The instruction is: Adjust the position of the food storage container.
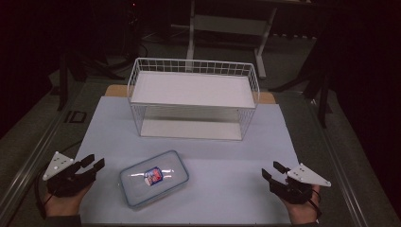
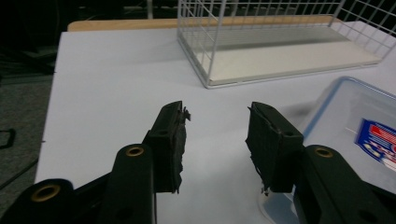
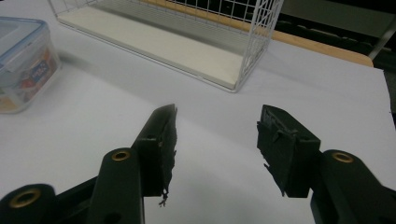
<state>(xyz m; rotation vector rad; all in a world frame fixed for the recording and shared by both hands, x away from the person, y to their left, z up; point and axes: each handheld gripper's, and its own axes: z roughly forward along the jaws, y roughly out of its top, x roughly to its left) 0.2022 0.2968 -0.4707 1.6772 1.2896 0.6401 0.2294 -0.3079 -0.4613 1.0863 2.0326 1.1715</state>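
Observation:
A clear plastic container with a blue-rimmed lid (image 1: 154, 178) lies on the white table sheet near the front, a red and blue label on top. It also appears at the right of the left gripper view (image 2: 359, 135) and at the far left of the right gripper view (image 3: 21, 63). My left gripper (image 1: 93, 163) rests at the front left, just left of the container, jaws apart with nothing between them (image 2: 215, 137). At the front right my right gripper (image 1: 273, 170) also stands open and empty (image 3: 215, 140).
A white wire rack with two shelves (image 1: 194, 99) stands at the middle back of the sheet (image 1: 227, 156). A wooden table edge (image 1: 267, 97) shows behind it. Beyond the table are dark floor and a desk frame (image 1: 227, 28).

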